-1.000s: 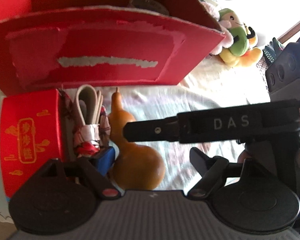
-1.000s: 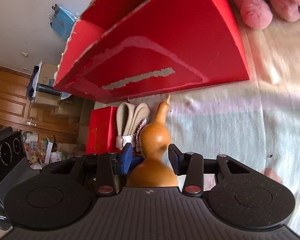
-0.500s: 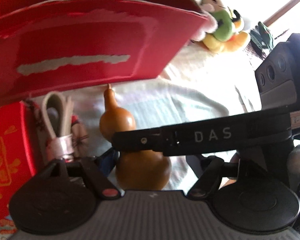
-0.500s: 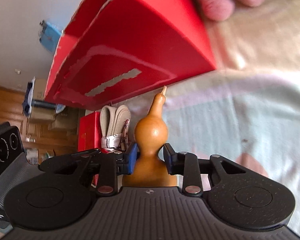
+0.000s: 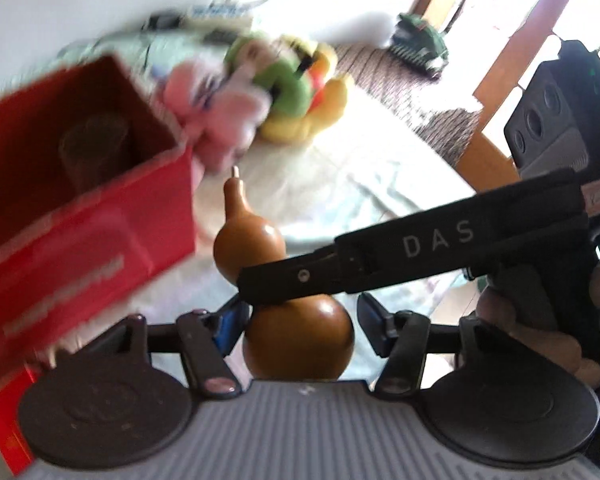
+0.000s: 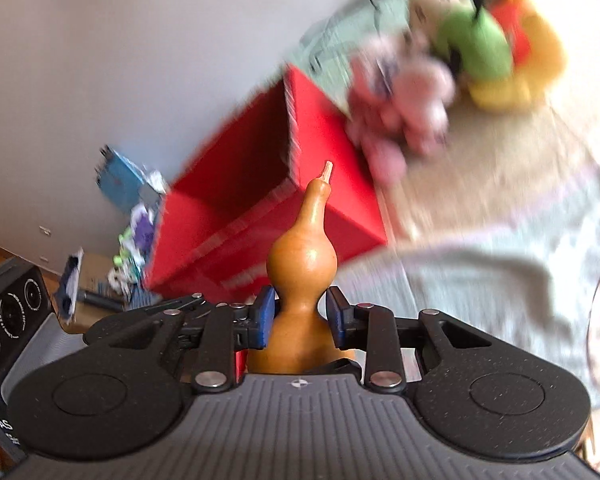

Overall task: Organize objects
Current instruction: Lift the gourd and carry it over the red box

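Brown gourd (image 6: 302, 280), stem at twelve o'clock, sits pinched in the right gripper (image 6: 300, 316); the left gripper (image 5: 298, 326), closing, flanks it without clear contact.

Left gripper (image 5: 298, 326): black linkage arms with silver pivot screws, blue-padded fingers (image 5: 228, 326), two round black discs on a grey ribbed body. Right gripper (image 6: 300, 316): same build, blue pads, small crosshair mark on the ribbed plate; its black side bar reads "DAS" in white.
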`<action>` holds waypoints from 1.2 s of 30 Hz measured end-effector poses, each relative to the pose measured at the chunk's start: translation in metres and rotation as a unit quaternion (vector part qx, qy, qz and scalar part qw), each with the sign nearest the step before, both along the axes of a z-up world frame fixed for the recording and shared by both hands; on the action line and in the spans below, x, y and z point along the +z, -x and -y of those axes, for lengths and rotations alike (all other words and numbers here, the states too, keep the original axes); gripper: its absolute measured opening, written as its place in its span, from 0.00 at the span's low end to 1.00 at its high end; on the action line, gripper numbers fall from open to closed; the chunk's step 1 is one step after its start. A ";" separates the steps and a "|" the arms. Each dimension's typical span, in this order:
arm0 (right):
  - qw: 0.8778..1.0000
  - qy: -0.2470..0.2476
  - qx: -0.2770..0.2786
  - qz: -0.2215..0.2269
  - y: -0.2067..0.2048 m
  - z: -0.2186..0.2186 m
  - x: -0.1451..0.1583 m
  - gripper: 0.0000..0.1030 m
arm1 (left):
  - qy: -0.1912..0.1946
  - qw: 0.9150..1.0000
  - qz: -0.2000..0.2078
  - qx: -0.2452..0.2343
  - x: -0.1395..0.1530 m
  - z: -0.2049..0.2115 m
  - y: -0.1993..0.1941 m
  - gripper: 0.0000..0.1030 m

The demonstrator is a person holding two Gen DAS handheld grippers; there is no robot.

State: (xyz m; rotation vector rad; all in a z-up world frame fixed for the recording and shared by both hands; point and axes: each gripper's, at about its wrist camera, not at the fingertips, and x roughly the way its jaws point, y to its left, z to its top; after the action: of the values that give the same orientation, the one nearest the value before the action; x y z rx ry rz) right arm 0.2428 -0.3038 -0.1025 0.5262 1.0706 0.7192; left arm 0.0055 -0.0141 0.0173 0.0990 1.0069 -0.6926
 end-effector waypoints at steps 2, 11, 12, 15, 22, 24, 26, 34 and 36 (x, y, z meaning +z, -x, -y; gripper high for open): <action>1.000 -0.008 -0.004 0.029 -0.003 -0.001 0.018 0.30 | 0.010 1.000 0.023 -0.006 0.018 -0.002 -0.003 0.57; 0.993 -0.002 0.037 0.111 -0.039 -0.076 0.066 0.30 | 0.047 0.994 0.100 0.023 0.080 -0.042 -0.037 0.57; 0.993 0.005 0.044 0.113 -0.042 -0.090 0.068 0.30 | 0.045 0.993 0.104 0.031 0.083 -0.049 -0.041 0.57; 0.989 0.030 0.069 0.125 -0.056 -0.119 0.068 0.30 | 0.035 0.992 0.108 0.054 0.086 -0.066 -0.058 0.57; 0.986 0.085 0.113 0.089 -0.091 -0.170 0.043 0.30 | 0.035 0.992 0.058 0.103 0.060 -0.105 -0.112 0.58; 0.984 0.103 0.123 0.073 -0.098 -0.181 0.032 0.30 | 0.039 0.992 0.033 0.114 0.045 -0.115 -0.126 0.57; 0.982 0.121 0.133 0.057 -0.104 -0.189 0.020 0.30 | 0.038 0.992 0.009 0.122 0.029 -0.120 -0.138 0.57; 0.972 0.172 0.163 0.005 -0.118 -0.211 -0.014 0.29 | 0.009 0.990 -0.050 0.130 -0.021 -0.123 -0.154 0.58; 0.969 0.185 0.167 0.000 -0.120 -0.215 -0.020 0.29 | 0.004 0.989 -0.063 0.132 -0.029 -0.124 -0.157 0.58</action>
State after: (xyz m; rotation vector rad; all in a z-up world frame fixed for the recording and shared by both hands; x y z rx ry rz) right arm 0.3629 -0.0887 -0.1229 0.0236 1.2740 0.7870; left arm 0.1625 0.1096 -0.0119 -0.0850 1.1138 -0.4633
